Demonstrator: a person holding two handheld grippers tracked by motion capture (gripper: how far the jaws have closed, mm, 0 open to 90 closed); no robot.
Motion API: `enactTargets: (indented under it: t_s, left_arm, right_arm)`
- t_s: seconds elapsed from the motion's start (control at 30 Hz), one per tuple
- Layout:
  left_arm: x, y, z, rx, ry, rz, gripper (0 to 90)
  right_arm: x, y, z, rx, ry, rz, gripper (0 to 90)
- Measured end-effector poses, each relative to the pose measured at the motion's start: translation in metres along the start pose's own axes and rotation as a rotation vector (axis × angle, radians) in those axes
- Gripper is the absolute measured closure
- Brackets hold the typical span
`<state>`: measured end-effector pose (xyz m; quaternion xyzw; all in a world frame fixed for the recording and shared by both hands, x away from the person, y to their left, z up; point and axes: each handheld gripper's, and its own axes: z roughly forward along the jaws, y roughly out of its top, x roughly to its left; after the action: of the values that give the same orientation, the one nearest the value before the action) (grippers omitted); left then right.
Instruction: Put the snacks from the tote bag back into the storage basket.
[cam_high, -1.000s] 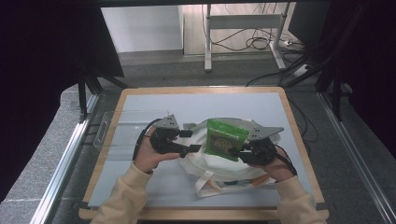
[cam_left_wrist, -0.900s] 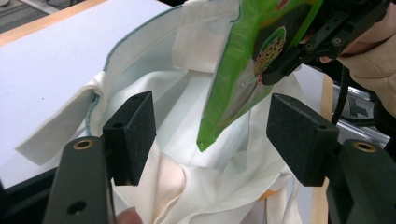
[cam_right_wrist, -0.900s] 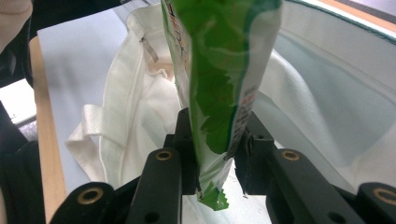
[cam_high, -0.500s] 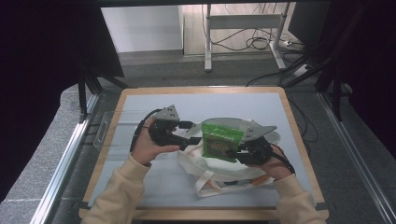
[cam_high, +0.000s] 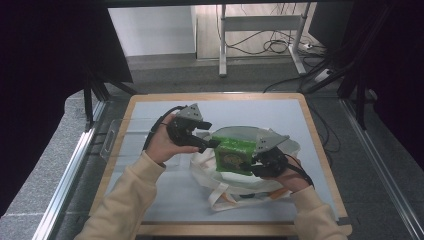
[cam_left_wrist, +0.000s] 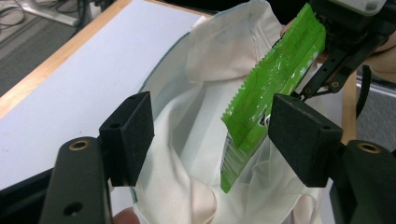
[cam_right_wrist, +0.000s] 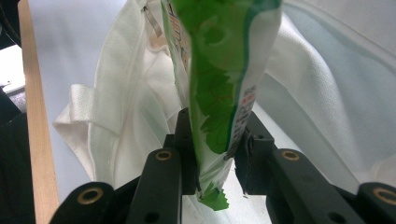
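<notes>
**Green packet pinched over the open cloth bag**

The right gripper (cam_high: 252, 167) has its two black jaws pressed against the lower edge of a glossy green plastic snack packet (cam_high: 232, 156), one jaw on each face of it. In the right gripper view the packet (cam_right_wrist: 215, 79) rises straight up out of the jaws, its crimped corner poking out below them. The packet stands on edge above the mouth of a soft white cloth tote bag (cam_high: 235, 185), which lies slumped on the pale tabletop (cam_high: 150, 200) with its handles trailing toward the person.

The left gripper (cam_high: 207, 144) is spread wide and grips nothing. It sits just left of the packet, its jaws aimed toward it. In the left gripper view the packet (cam_left_wrist: 266, 88) hangs between the two open pads but nearer the right-hand one; whether it brushes that pad cannot be told. Beyond it the white fabric of the bag (cam_left_wrist: 201, 93) gapes open.

Both hands come in from the near edge in cream sleeves. A light wooden frame (cam_high: 320, 145) borders the tabletop, and dark cables lie on the grey floor beyond the far edge.
</notes>
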<state>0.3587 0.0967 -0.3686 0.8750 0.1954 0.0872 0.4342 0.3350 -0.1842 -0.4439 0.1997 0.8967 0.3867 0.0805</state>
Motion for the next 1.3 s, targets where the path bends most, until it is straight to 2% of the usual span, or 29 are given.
enactTargets:
  t_s: [0.17, 0.33, 0.4, 0.57, 0.67, 0.8, 0.87, 1.17, 1.3]
  left_arm:
    - [0.002, 0.006, 0.005, 0.024, -0.048, 0.037, 32.5]
    - [-0.002, 0.015, 0.006, 0.051, -0.087, 0.097, 32.9]
    - [-0.005, 0.018, 0.008, 0.06, -0.09, 0.111, 33.7]
    - [-0.007, 0.018, 0.022, 0.127, -0.129, 0.147, 36.0]
    - [-0.007, 0.016, 0.028, 0.158, -0.153, 0.164, 41.6]
    - [-0.01, 0.016, 0.034, 0.189, -0.174, 0.191, 59.9]
    - [-0.012, 0.017, 0.036, 0.205, -0.176, 0.213, 64.6]
    - [-0.013, 0.017, 0.034, 0.228, -0.18, 0.272, 74.4]
    - [-0.011, 0.016, 0.033, 0.22, -0.181, 0.274, 76.8]
  right_arm:
    - [0.0, 0.0, 0.0, 0.0, 0.0, -0.001, 72.1]
    - [-0.001, 0.0, 0.0, 0.002, 0.002, 0.002, 72.1]
    - [-0.001, 0.0, 0.0, 0.002, 0.002, 0.001, 72.1]
    - [0.0, 0.001, 0.0, 0.001, 0.003, -0.001, 72.1]
    - [0.0, 0.001, 0.0, -0.001, 0.005, -0.002, 72.1]
    - [0.0, 0.002, 0.001, 0.002, 0.006, -0.004, 72.1]
    - [0.0, 0.002, 0.001, 0.001, 0.008, -0.005, 72.0]
    - [0.0, 0.002, -0.001, -0.007, 0.011, -0.008, 71.4]
    - [-0.001, 0.002, -0.003, -0.019, 0.016, -0.004, 70.5]
